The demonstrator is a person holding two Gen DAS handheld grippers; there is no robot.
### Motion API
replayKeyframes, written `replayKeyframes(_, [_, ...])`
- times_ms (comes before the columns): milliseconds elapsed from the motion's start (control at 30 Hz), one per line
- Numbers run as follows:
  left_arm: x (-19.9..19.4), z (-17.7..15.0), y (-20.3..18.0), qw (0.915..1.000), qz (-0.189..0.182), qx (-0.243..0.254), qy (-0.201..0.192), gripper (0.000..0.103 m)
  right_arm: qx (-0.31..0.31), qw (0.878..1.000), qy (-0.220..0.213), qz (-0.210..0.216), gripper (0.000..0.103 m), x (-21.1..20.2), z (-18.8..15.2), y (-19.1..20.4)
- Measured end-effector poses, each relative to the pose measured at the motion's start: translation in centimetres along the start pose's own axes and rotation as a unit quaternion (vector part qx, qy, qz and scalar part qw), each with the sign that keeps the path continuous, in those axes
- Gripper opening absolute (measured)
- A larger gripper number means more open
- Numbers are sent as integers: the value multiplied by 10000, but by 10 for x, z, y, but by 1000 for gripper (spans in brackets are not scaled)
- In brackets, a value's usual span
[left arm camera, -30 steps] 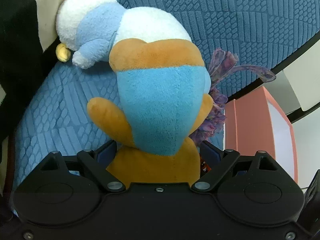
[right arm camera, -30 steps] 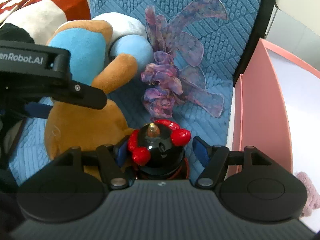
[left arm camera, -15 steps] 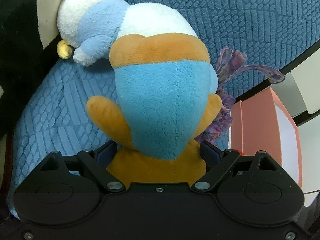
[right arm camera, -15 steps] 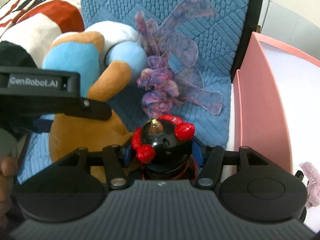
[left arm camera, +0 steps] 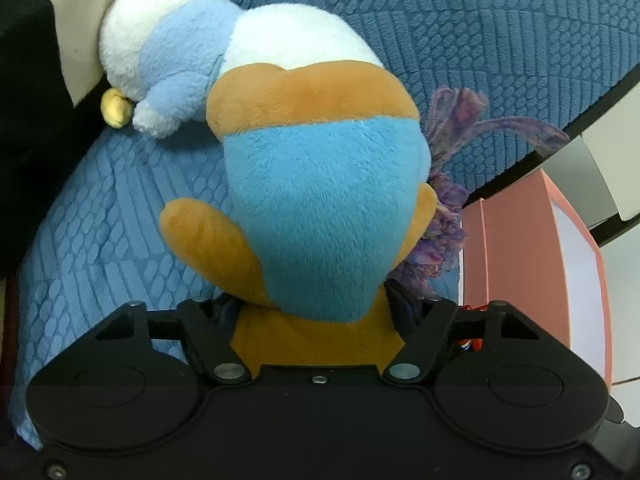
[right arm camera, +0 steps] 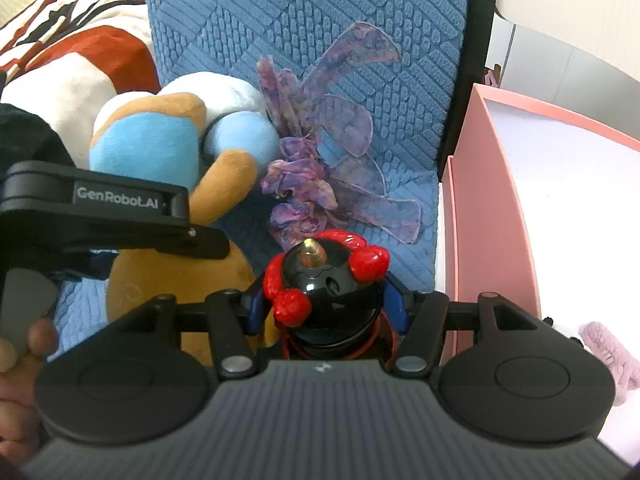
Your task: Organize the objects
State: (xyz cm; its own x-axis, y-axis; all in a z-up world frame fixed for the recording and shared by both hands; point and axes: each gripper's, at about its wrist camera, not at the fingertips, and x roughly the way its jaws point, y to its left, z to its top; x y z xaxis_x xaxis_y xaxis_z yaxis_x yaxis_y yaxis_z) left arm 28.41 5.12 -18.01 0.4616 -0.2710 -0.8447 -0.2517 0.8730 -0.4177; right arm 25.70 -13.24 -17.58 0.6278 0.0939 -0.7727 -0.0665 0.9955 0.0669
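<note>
Quilted blue cushion (right arm camera: 360,8), ribbed in blocks; smooth pink box (right arm camera: 492,216) alongside, white inside; fuzzy orange-and-blue plush toy (left arm camera: 320,216) lying on the cushion, pinched at its base by left gripper (left arm camera: 316,312); crinkled purple ribbon (right arm camera: 320,176); glossy black-and-red figurine (right arm camera: 324,280) clamped in right gripper (right arm camera: 326,308).

The plush toy (left arm camera: 324,216) hides the left gripper's fingertips (left arm camera: 224,312). The black figure's (right arm camera: 324,280) lower body sits hidden behind the right gripper (right arm camera: 326,308). The pink box (right arm camera: 492,216) runs off the frame's right edge.
</note>
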Motion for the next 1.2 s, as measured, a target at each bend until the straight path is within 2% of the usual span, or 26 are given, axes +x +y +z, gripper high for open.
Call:
replayKeyframes(167, [-13, -14, -3, 9997, -150, 178, 21, 62, 73, 10000, 8, -38, 60, -9, -8, 0])
replayKeyframes(267, [-18, -30, -2, 9992, -254, 272, 171, 60, 125, 9999, 10, -7, 60, -20, -13, 0])
replayKeyframes(367, [-31, -40, 2, 9991, -285, 263, 144, 60, -82, 9999, 27, -113, 60, -31, -15, 6])
replayKeyframes(500, [-51, -51, 5, 9990, -358, 151, 232, 60, 31, 10000, 57, -58, 60, -53, -14, 5])
replayKeyframes(833, [-100, -69, -10, 9995, -261, 153, 125, 60, 204, 9998, -41, 45, 60, -108, -17, 8])
replayKeyframes(1200, [-117, -89, -25, 9987, -367, 89, 354, 60, 344, 9993, -35, 150, 60, -144, -23, -3])
